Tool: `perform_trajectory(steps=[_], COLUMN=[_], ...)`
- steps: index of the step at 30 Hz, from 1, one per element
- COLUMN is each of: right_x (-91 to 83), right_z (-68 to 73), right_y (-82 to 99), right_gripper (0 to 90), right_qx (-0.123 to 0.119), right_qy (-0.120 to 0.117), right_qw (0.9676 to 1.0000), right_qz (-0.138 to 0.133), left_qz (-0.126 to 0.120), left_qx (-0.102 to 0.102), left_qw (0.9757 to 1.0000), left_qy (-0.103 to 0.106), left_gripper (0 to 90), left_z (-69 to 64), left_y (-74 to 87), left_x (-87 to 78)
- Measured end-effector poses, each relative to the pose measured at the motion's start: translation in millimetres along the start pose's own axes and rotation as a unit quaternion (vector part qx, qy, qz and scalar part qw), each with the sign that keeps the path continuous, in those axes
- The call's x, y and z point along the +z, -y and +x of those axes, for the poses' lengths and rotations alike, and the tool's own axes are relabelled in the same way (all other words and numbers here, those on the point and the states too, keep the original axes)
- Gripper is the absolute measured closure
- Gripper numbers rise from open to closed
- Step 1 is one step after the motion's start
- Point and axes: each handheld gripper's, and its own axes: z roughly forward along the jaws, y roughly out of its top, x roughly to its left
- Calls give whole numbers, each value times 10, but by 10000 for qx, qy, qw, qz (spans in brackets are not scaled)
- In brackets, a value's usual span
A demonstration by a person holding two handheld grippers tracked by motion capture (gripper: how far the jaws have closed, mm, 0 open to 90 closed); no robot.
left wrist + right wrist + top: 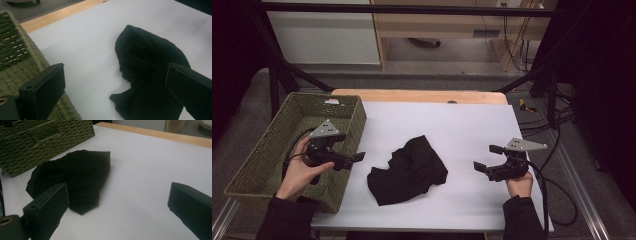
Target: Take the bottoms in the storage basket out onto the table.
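A crumpled black cloth [407, 170] lies on the white table cover [462, 125], a little left of centre. My left gripper [353, 161] is open above the right rim of a green woven basket [292, 135], just left of the cloth and apart from it. My right gripper [487, 157] is open too, a short way right of the cloth with bare cover between them. In the left gripper view the cloth [147, 62] lies ahead between the spread jaws of the left gripper [115, 92]. The right gripper [120, 212] faces the cloth [75, 175] at its left.
The basket [15, 57] [37, 142] stands at the table's left edge and looks empty. A strip of bare wooden tabletop [412, 95] runs along the far edge. Black frame bars and cables [557, 120] surround the table. A person's hands and dark sleeves come in from below.
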Motion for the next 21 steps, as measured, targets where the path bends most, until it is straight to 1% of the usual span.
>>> perform_trajectory(steps=[6, 11, 16, 21], right_x=[0, -1, -2, 3], right_z=[-1, -1, -2, -1], right_y=[1, 1, 2, 2], right_gripper=[38, 38, 38, 39], right_qx=[6, -9, -11, -8], right_qy=[1, -2, -3, -2], right_qw=[10000, 10000, 10000, 10000], right_qz=[7, 20, 33, 46], left_qz=[-29, -10, 18, -17], left_qx=[-119, -56, -95, -123], left_qw=[9999, 10000, 9999, 9999], left_qy=[-50, -76, -70, -79], left_gripper=[26, 26, 26, 26], left_z=[97, 147, 175, 189], left_y=[52, 94, 112, 112], left_x=[-43, -56, -62, -88])
